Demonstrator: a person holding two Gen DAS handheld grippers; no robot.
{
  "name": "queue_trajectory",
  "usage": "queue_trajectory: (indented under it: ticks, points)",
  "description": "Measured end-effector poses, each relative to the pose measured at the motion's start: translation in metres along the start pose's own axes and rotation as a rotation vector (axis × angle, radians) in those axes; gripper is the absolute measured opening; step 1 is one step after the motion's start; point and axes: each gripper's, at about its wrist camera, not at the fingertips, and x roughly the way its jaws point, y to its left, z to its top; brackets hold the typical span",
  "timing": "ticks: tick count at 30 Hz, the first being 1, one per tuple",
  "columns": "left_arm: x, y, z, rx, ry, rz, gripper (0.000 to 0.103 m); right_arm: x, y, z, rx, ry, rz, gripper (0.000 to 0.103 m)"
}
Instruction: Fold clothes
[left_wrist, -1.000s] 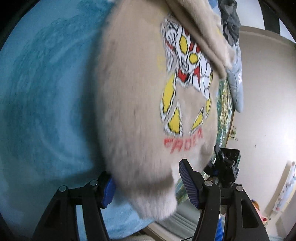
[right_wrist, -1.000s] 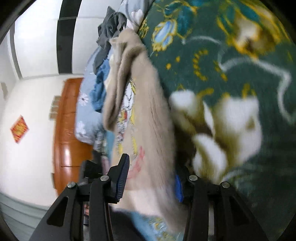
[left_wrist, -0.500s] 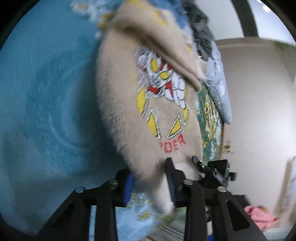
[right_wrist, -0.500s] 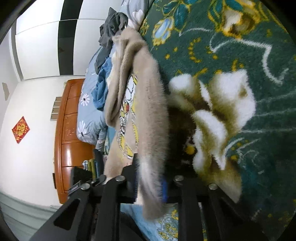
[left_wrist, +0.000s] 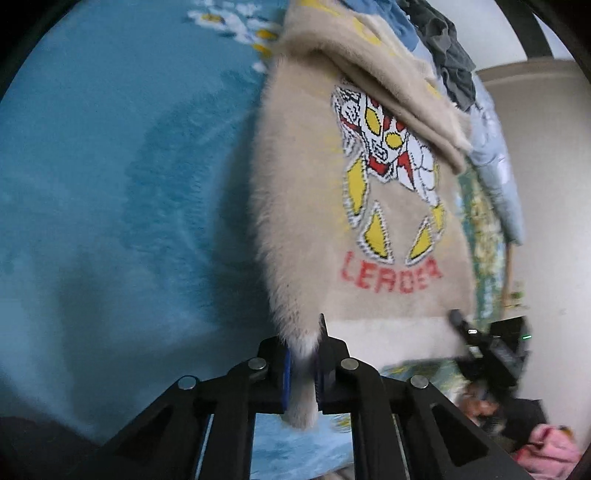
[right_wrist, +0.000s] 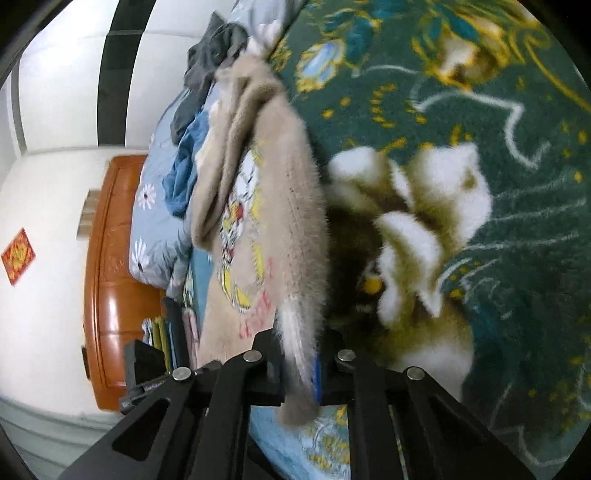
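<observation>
Blue blanket (left_wrist: 110, 206) under everything, green flowered part (right_wrist: 461, 122) on right side; beige fuzzy sweater (left_wrist: 306, 206) with robot print and red letters lying on it, sleeve folded across top; pile of grey and blue clothes (right_wrist: 207, 74) behind sweater; left gripper (left_wrist: 301, 373) fingers narrow, pinching hem corner; right gripper (right_wrist: 299, 373) fingers narrow, pinching other hem corner.

You can read one word — "LERDER" in red letters, the last letters blurred — on the beige sweater (left_wrist: 306, 206), under its cartoon figure. The red wall sign (right_wrist: 17, 256) is too small to read.
</observation>
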Motion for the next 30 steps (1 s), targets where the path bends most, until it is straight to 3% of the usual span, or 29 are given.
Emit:
queue_trajectory:
  ticks: [5,8,12,16,20,27,30]
  points:
    - [-0.028,-0.023,-0.015,0.140,0.020,0.064,0.009,-0.014,0.024,-0.012,-0.094,0.065,-0.053,0.009]
    - [-0.047,-0.018,-0.031,0.132,0.077,-0.035,0.009,-0.035,0.034,-0.027,-0.117,0.080,-0.018,0.009]
    - [-0.077,0.012,-0.033,0.028,0.078,-0.221,0.009,-0.067,0.049,-0.038,-0.135,0.045,0.088,0.009]
    - [-0.083,0.031,0.007,-0.112,-0.008,-0.355,0.009,-0.071,0.060,-0.014,-0.101,-0.018,0.192,0.009]
    - [-0.084,0.036,0.057,-0.230,-0.127,-0.459,0.009,-0.047,0.084,0.022,-0.104,-0.072,0.235,0.009]
    - [-0.075,0.032,0.130,-0.278,-0.255,-0.469,0.009,-0.002,0.115,0.098,-0.084,-0.126,0.187,0.009]
    - [-0.062,0.039,0.157,-0.326,-0.270,-0.455,0.009,0.019,0.122,0.121,-0.083,-0.132,0.154,0.009]
